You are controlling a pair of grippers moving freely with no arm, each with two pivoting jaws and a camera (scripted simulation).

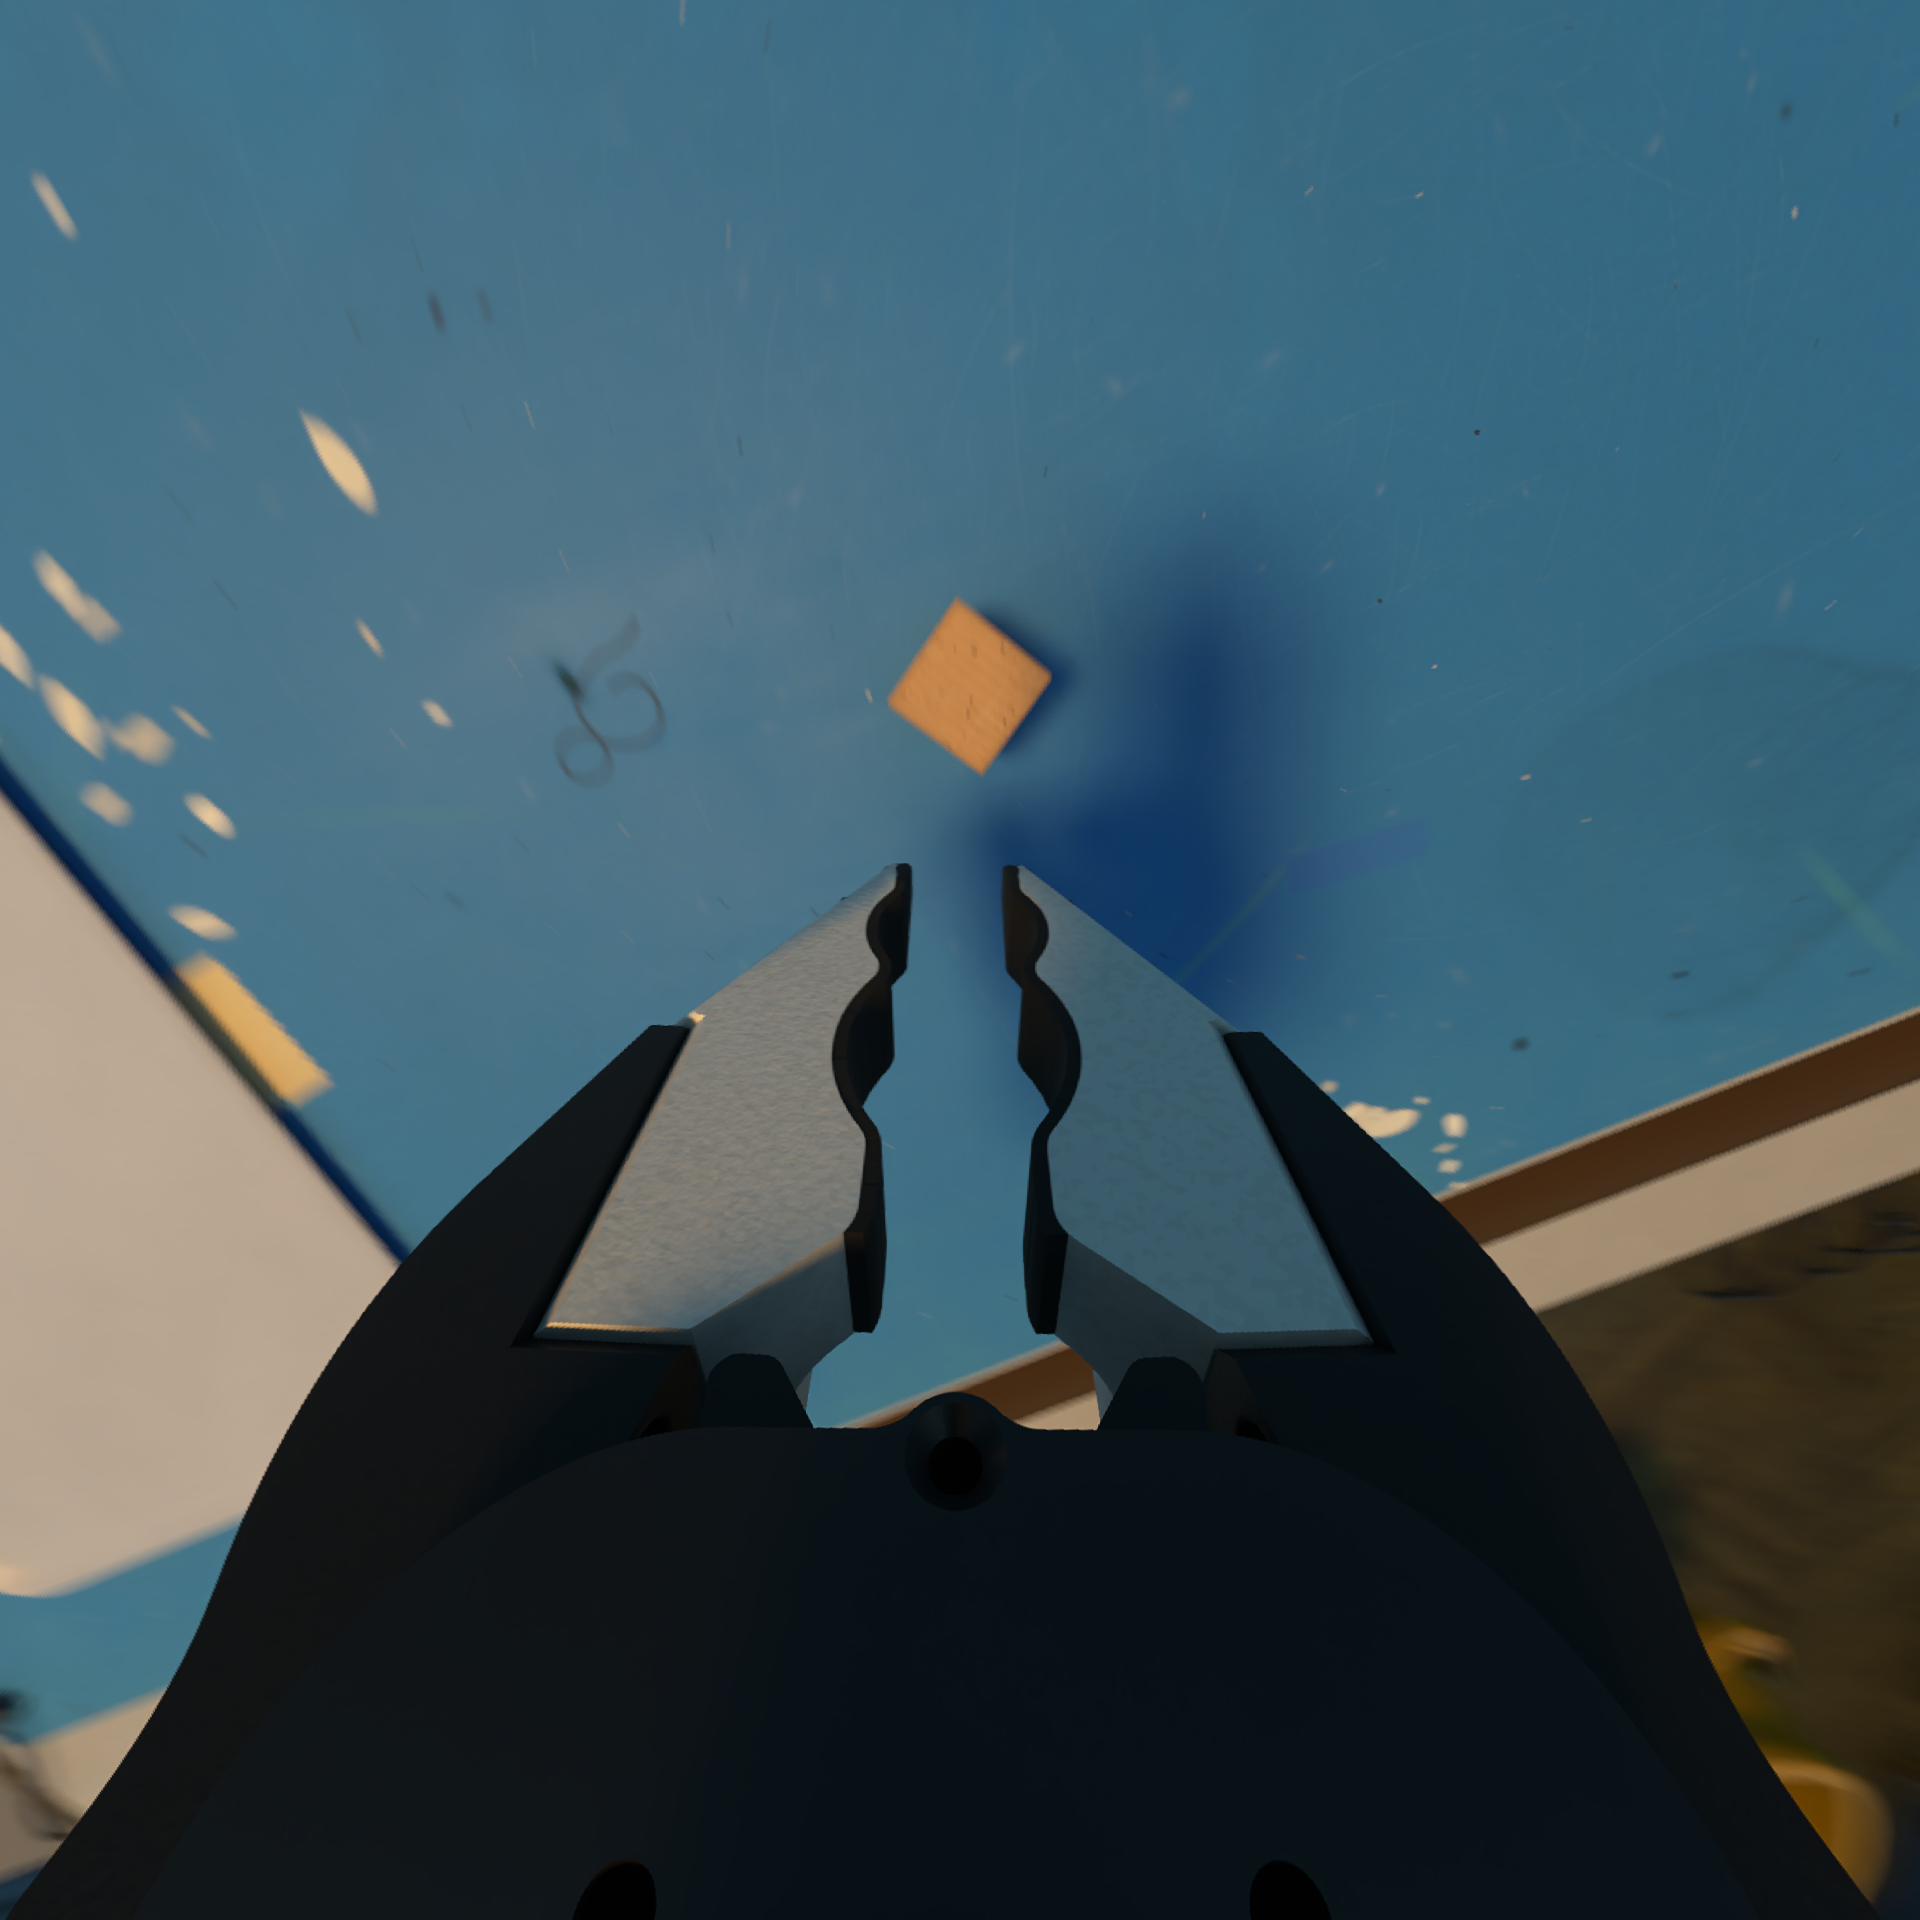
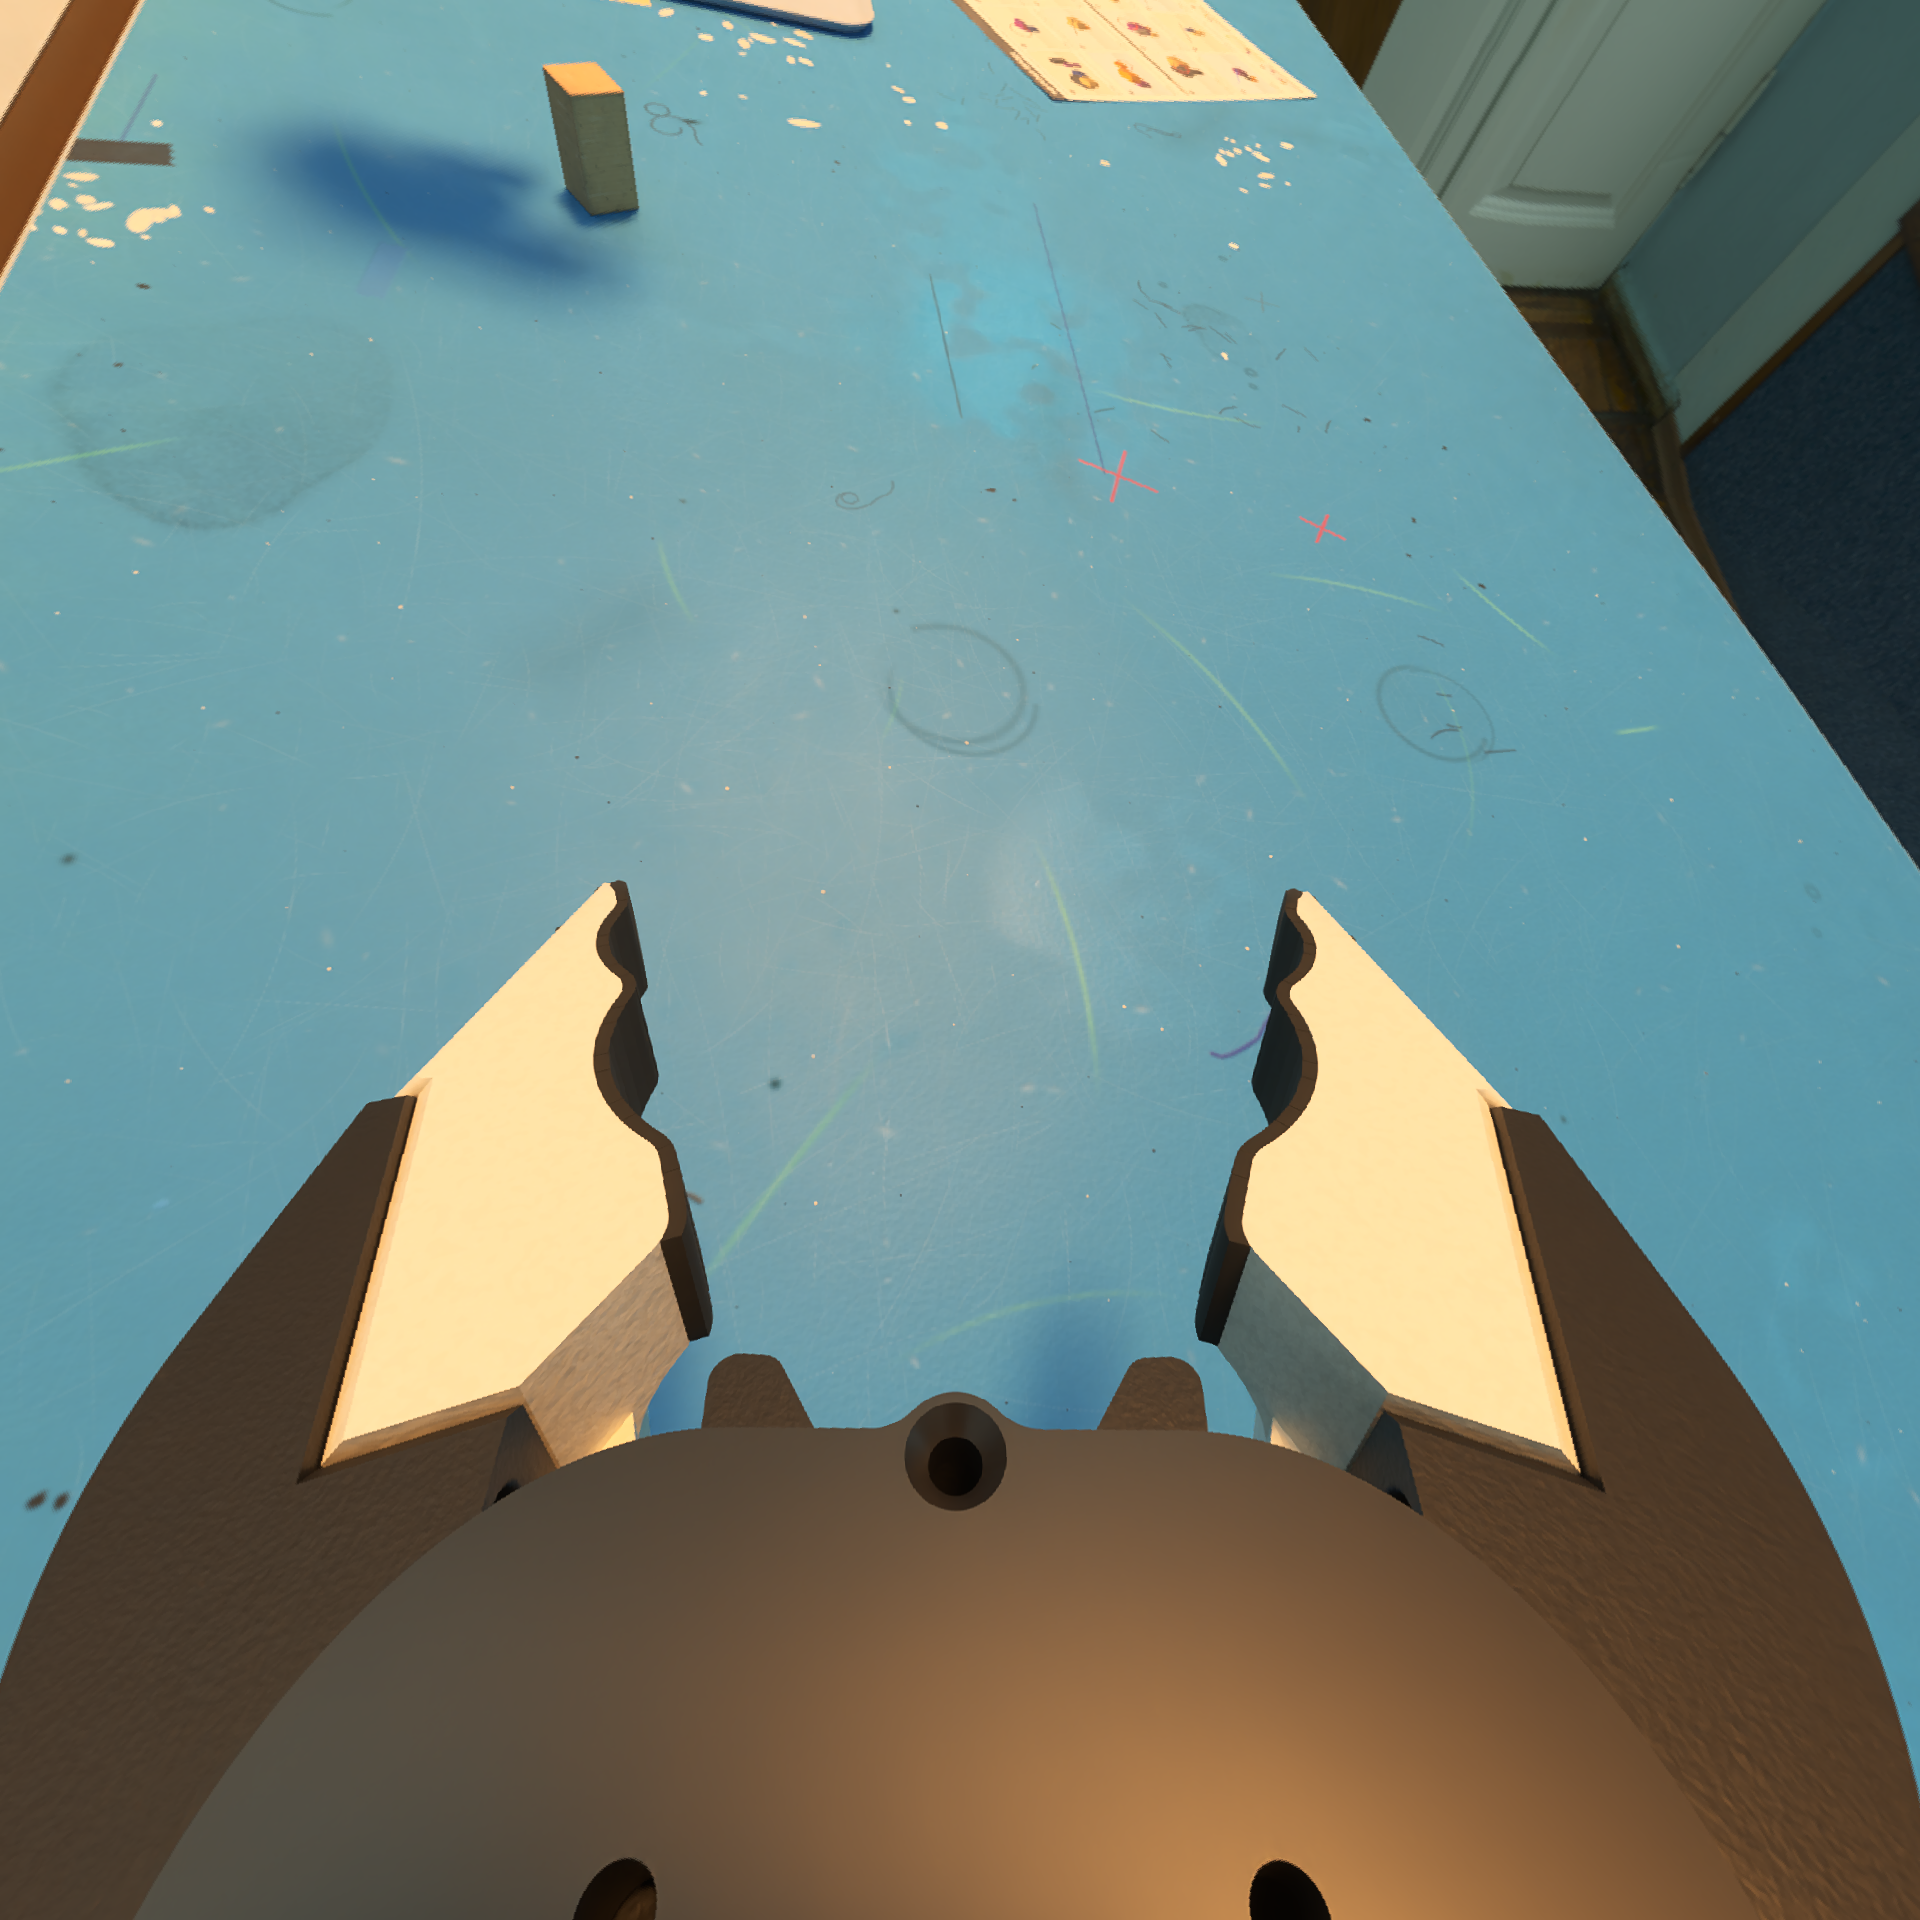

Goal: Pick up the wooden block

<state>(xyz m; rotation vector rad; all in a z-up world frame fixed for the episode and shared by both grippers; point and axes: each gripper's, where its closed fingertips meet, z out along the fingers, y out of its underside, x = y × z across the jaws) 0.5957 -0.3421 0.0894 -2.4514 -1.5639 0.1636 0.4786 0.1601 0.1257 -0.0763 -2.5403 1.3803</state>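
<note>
Looking down through the left wrist view, I see the wooden block point(image 1: 969, 686) end-on from above: only its square tan top shows, turned to a diamond, standing on the blue tabletop point(image 1: 1351, 312). The right wrist view gives what the left one lacks: the block point(image 2: 591, 138) in profile, upright on its small end, taller than wide, far off at the upper left of the tabletop point(image 2: 935, 831). That view also shows a printed sheet point(image 2: 1132, 47) at the far edge and two small red crosses point(image 2: 1117, 478) drawn on the surface, neither visible from the left side. The left view alone shows a pale flat board point(image 1: 156, 1195) at its left margin and the brown tabletop edge point(image 1: 1662, 1132) at lower right.

Left claw point(image 1: 956, 868): fingers narrowly parted, nothing between them. The block lies just ahead of the fingertips in the picture, apart from them, roughly in line with the gap. A dark shadow point(image 1: 1195, 748) falls on the tabletop just right of the block.

Right claw point(image 2: 954, 888): fingers spread wide, holding nothing. The block stands well apart from it, ahead and to the left of the claw's centre line, with the same shadow point(image 2: 416, 192) lying to the block's left in this view.
</note>
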